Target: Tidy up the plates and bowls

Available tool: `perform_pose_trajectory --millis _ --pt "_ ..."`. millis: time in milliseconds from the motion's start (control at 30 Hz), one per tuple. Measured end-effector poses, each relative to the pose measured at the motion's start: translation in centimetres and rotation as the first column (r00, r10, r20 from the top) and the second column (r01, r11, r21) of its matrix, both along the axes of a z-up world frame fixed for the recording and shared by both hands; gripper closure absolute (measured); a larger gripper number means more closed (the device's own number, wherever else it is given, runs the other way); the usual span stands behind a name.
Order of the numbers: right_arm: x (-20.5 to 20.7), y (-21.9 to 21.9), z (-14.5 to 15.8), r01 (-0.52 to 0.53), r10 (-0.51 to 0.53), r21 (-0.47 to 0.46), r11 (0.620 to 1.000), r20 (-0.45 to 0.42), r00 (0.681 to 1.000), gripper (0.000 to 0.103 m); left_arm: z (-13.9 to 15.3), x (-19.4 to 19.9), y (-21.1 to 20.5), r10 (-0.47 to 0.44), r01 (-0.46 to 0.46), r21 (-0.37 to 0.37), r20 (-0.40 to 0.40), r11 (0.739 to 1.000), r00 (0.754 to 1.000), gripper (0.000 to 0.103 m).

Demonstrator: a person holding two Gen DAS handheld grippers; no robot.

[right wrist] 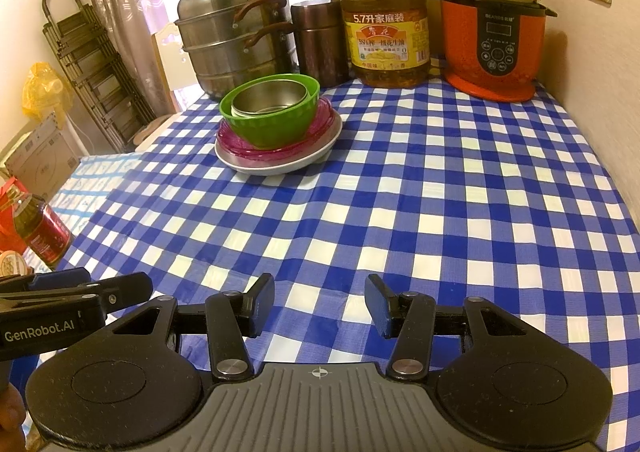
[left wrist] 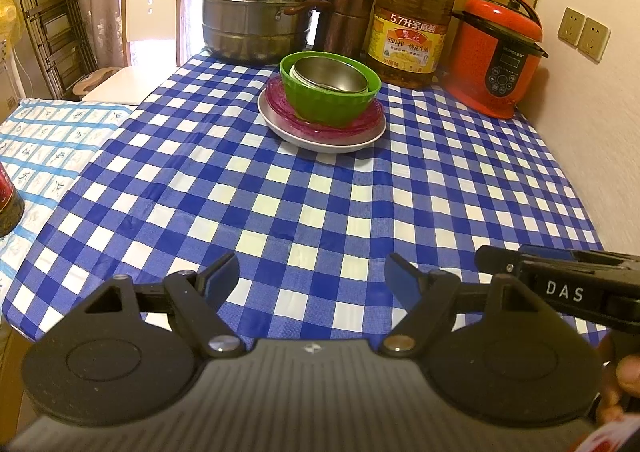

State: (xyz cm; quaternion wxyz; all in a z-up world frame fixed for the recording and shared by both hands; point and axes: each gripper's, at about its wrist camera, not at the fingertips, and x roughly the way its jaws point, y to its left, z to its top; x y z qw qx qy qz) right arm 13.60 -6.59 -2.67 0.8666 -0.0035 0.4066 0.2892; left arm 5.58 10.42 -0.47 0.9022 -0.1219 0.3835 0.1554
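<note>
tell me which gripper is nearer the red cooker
Right. The right gripper faces the red cooker on its right; the left gripper sits farther left, both well short of it.

My left wrist camera looks forward, low over the checkered tablecloth (left wrist: 320,212); my right one sits just beside it, facing alike. Both share the far stack topped by the green bowl (left wrist: 328,92) (right wrist: 272,120).

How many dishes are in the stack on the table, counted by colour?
White plate: 1
Pink plates: at least 1; layered rims suggest more, exact number unclear
Green bowl: 1
Steel bowl: 1
Total: at least 4
</note>
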Motion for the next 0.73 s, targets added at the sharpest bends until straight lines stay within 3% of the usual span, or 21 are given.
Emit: perform_pose_trajectory --millis 733 --pt "-0.01 -0.02 0.00 -0.001 0.001 0.000 1.000 0.000 1.000 0.053 -0.04 0.15 -0.16 -0.007 0.007 0.010 -0.001 1.000 1.000 0.025"
